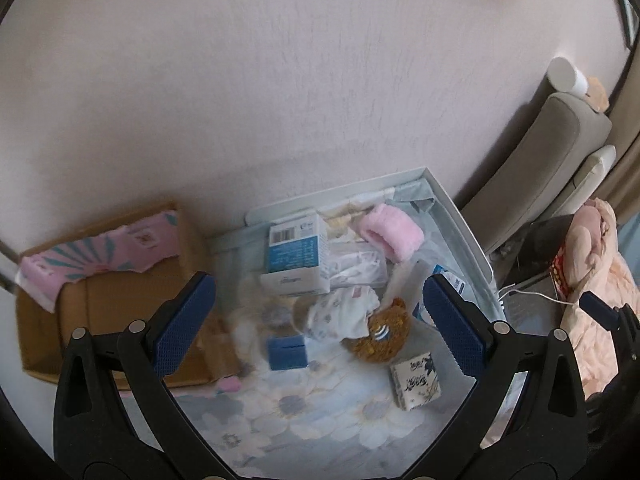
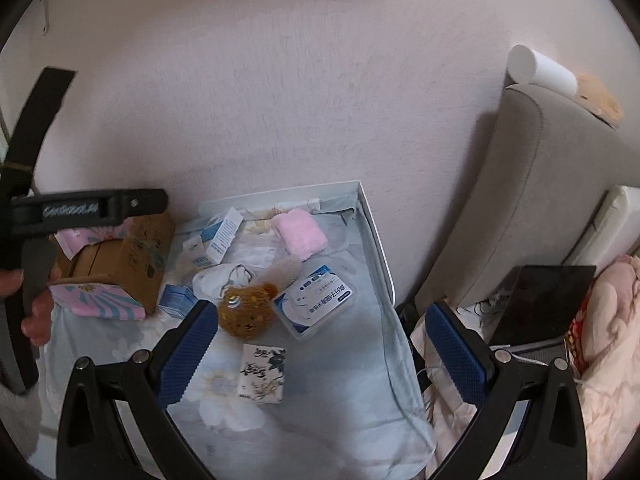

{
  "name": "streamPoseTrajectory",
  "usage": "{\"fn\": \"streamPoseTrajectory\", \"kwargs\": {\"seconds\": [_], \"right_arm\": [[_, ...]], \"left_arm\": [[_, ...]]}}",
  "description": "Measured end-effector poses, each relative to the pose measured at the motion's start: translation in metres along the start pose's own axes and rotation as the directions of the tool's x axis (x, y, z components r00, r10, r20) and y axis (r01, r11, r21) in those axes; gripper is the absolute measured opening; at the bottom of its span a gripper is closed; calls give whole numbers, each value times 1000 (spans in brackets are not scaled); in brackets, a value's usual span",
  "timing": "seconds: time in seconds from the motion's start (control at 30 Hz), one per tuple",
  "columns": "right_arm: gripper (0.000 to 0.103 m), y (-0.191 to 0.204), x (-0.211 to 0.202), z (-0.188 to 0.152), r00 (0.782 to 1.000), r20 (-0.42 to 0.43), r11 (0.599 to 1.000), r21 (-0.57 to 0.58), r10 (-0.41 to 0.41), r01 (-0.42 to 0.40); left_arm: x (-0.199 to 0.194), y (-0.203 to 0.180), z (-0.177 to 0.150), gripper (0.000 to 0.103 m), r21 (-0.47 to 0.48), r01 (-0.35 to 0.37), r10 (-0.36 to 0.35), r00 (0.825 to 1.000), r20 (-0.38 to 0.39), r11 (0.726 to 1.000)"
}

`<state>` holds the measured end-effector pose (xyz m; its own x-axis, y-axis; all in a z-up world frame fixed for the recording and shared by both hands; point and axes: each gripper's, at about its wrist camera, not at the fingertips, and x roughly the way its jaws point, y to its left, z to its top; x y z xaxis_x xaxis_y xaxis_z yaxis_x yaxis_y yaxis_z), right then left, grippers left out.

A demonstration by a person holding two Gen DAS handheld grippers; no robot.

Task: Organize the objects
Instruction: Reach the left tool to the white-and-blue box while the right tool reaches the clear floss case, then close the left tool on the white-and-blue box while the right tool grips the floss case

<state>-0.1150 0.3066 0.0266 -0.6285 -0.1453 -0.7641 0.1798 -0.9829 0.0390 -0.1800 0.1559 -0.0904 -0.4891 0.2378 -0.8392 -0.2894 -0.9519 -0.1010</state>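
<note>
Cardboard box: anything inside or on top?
A pink-and-teal patterned pack lies across the cardboard box and overhangs its rim. Its interior is mostly hidden in both views, so other contents can't be told.

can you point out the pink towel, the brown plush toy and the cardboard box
pink towel (image 2: 301, 236): right wrist view, middle of its folded top
brown plush toy (image 2: 246, 312): right wrist view, centre of its body
cardboard box (image 1: 116, 312): left wrist view, inner floor

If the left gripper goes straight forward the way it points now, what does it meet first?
Probably the white patterned cloth lying against the brown plush toy. It sits centred between the open left gripper fingers, though depth is hard to judge here.
</note>
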Motion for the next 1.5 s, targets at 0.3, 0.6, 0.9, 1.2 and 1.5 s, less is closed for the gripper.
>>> {"fn": "streamPoseTrajectory", "kwargs": {"seconds": [0.3,0.6,0.9,1.2,1.5], "right_arm": [[103,-13,41,8,995,-35,981,-171,88,-93],[103,-16,90,10,983,-110,935,-307,150,-177],[103,-1,127,11,958,-191,864,-421,213,-276],[100,8,158,2,929,-293,797,-492,226,-349],[86,9,165,-6,923,-319,788,-501,215,-357]], "left_arm": [[67,6,22,99,-51,11,-17,992,-128,999],[126,30,28,93,-149,17,-59,957,-284,989],[162,32,23,92,-171,-19,-43,934,-354,985],[185,41,11,76,-213,-5,-83,912,-402,977],[181,44,3,68,-248,41,-132,922,-364,968]]}}
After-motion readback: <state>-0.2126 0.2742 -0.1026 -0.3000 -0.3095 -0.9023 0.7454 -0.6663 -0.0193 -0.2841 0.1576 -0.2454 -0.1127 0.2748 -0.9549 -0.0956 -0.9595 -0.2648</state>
